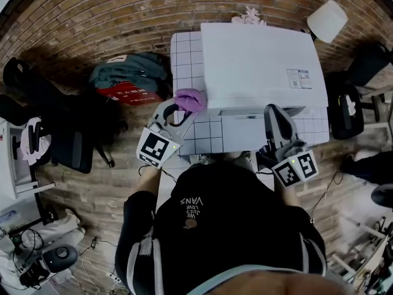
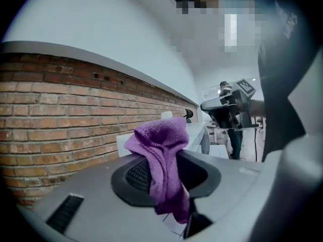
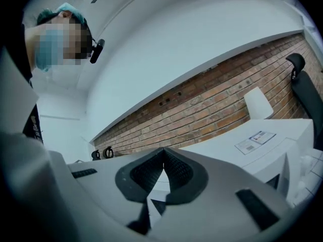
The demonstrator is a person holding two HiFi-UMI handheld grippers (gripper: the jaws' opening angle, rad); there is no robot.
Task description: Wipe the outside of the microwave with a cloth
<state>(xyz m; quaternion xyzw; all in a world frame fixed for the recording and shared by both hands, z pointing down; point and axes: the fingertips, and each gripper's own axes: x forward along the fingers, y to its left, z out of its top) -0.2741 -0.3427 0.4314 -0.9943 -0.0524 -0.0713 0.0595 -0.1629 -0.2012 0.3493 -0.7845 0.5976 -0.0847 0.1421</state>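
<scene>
A white microwave point(image 1: 261, 63) stands on a white tiled table point(image 1: 184, 60), its door front point(image 1: 242, 131) facing me. A purple cloth point(image 1: 190, 99) is pinched in my left gripper point(image 1: 178, 110), just left of the microwave's front corner; in the left gripper view the cloth point(image 2: 164, 155) bunches above the jaws and hangs down between them. My right gripper point(image 1: 276, 117) is held at the microwave's front right, its jaws shut with nothing between them point(image 3: 162, 169). The microwave's top with a label point(image 3: 255, 140) lies beyond it.
A brick wall point(image 1: 123, 11) runs behind the table. A pile of dark clothes on a red box point(image 1: 129, 82) sits left of the table, with black chairs point(image 1: 55, 134) further left. A white lamp shade point(image 1: 327, 20) and a black chair point(image 1: 347, 112) are at the right.
</scene>
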